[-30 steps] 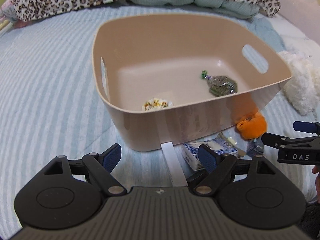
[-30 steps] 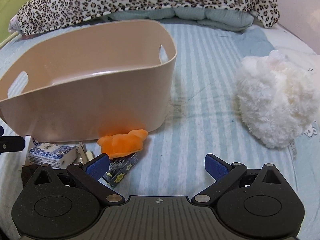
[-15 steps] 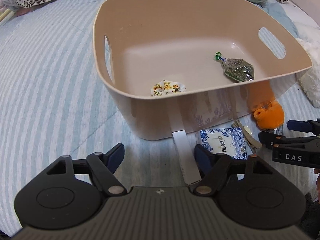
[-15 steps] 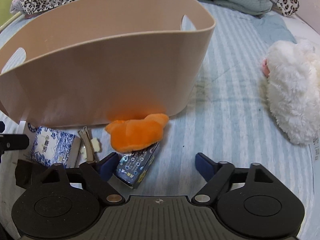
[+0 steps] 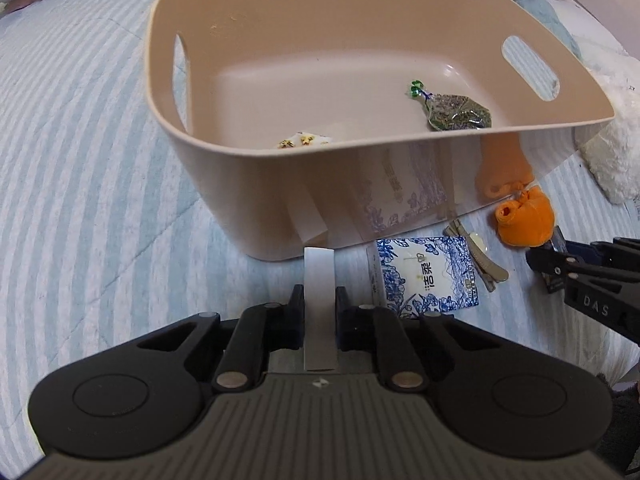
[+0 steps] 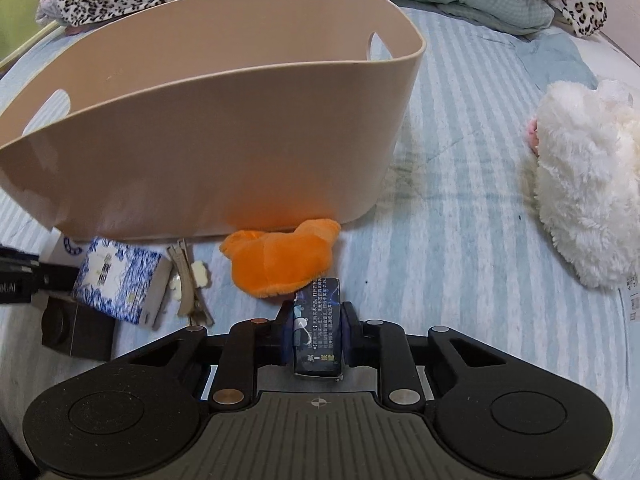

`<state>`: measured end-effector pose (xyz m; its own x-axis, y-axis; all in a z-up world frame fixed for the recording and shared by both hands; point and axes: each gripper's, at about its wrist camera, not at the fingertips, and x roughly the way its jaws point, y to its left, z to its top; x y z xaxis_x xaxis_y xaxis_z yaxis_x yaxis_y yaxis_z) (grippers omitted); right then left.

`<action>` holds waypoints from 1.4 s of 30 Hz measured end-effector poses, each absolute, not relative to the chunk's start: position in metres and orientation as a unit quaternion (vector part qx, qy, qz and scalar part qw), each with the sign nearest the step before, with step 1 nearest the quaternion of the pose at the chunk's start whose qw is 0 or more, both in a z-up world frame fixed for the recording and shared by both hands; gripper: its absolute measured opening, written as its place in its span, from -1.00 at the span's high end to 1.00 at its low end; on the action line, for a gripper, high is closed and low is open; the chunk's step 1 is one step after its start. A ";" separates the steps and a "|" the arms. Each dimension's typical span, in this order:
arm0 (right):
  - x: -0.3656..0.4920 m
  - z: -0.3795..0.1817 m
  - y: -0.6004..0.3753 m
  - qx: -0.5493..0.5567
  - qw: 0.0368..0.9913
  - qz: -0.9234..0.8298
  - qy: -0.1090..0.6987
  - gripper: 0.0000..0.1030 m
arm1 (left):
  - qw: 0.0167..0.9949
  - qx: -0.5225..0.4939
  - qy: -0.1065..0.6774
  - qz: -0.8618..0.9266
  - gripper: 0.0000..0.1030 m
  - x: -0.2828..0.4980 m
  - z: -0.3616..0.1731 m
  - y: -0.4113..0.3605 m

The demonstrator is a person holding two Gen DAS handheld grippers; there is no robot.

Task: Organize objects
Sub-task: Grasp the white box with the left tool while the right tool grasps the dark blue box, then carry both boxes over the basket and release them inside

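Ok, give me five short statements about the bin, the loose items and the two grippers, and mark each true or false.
1. The left gripper is shut on a white strip. True.
2. The right gripper is open over the orange plush toy. False: it is shut on a small dark box, its jaws having just been closing.
3. The beige bin holds nothing. False: a green packet and a floral item lie inside.
4. The blue-and-white tissue pack lies outside the bin. True.
5. The white fluffy toy lies in the bin. False: it lies on the striped bedcover.
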<state>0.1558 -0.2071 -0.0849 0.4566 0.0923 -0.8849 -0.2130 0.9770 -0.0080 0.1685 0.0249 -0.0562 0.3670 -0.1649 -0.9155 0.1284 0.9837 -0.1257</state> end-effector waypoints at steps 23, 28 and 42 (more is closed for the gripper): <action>0.110 0.018 -0.249 0.037 0.945 0.068 0.317 0.59 | 0.915 -0.021 0.398 -0.063 0.70 0.111 0.058 0.034; 0.119 0.029 -0.247 0.061 0.954 0.074 0.285 0.59 | 0.935 -0.025 0.349 -0.049 0.70 0.117 0.069 0.026; 0.169 0.011 -0.191 0.053 0.959 0.083 0.266 0.59 | 0.954 -0.030 0.298 -0.019 0.70 0.171 0.026 0.008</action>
<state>0.1689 -0.1907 0.0110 0.8445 0.1870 -0.5018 -0.1310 0.9807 0.1450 0.1711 0.0080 0.0261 0.8217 -0.0542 -0.5674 0.0179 0.9974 -0.0694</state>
